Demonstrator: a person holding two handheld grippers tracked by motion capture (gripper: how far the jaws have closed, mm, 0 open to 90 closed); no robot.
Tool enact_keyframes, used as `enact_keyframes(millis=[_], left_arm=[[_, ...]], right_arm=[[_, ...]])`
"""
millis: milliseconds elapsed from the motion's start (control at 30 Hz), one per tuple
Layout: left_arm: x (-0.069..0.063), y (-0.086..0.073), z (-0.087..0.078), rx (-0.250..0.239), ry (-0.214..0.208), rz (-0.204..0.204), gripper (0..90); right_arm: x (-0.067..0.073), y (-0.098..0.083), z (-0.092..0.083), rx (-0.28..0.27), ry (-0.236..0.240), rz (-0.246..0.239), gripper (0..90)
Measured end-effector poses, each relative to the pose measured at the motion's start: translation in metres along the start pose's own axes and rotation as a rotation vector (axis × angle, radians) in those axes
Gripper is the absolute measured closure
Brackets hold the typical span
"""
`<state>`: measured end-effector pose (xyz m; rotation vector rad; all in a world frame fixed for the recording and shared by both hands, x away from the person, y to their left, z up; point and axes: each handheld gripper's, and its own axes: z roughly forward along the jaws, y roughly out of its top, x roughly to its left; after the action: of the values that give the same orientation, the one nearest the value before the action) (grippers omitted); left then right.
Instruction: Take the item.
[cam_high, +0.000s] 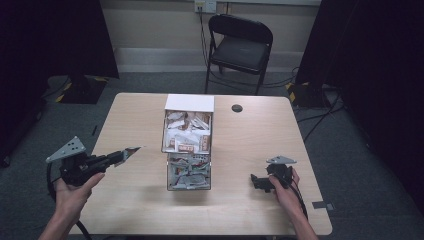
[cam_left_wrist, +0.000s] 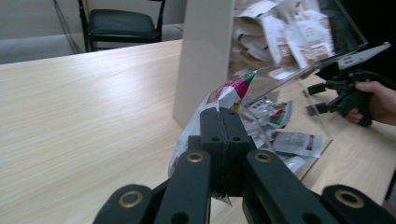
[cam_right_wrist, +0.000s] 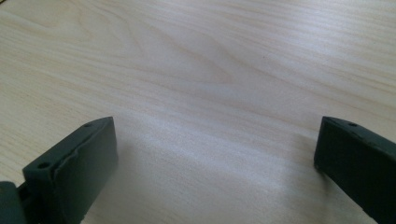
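Note:
A clear two-tier bin (cam_high: 188, 150) with a white back stands mid-table, holding several small packets in its upper and lower trays. My left gripper (cam_high: 119, 157) hovers off the table's left side, pointing toward the bin, shut on one packet (cam_high: 133, 149). In the left gripper view the jaws (cam_left_wrist: 223, 122) pinch that white packet with red and green print (cam_left_wrist: 229, 93), with the bin (cam_left_wrist: 205, 60) just behind it. My right gripper (cam_high: 257, 181) rests low on the table at the right, and its jaws (cam_right_wrist: 215, 144) stand wide open over bare wood.
The wooden table (cam_high: 130, 200) has a small dark round cap (cam_high: 237, 108) near its far edge. A black folding chair (cam_high: 240, 45) stands beyond the table. Dark curtains flank both sides, and cables run across the floor at the right.

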<state>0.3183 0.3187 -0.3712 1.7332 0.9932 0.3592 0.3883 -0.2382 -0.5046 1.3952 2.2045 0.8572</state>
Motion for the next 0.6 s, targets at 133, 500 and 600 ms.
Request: enact_keyframes(millis=[133,500,600], left_arm=[[0.012,-0.002,0.000,0.017,0.034,-0.017,90.0],[0.032,-0.006,0.003,0.048,0.110,-0.026,90.0],[0.035,-0.008,0.006,0.052,0.131,-0.024,90.0]], right_arm=[[0.000,0.000,0.000,0.000,0.000,0.000,0.0],[0.000,0.000,0.000,0.000,0.000,0.000,0.0],[0.000,0.000,0.000,-0.001,0.000,-0.002,0.0]])
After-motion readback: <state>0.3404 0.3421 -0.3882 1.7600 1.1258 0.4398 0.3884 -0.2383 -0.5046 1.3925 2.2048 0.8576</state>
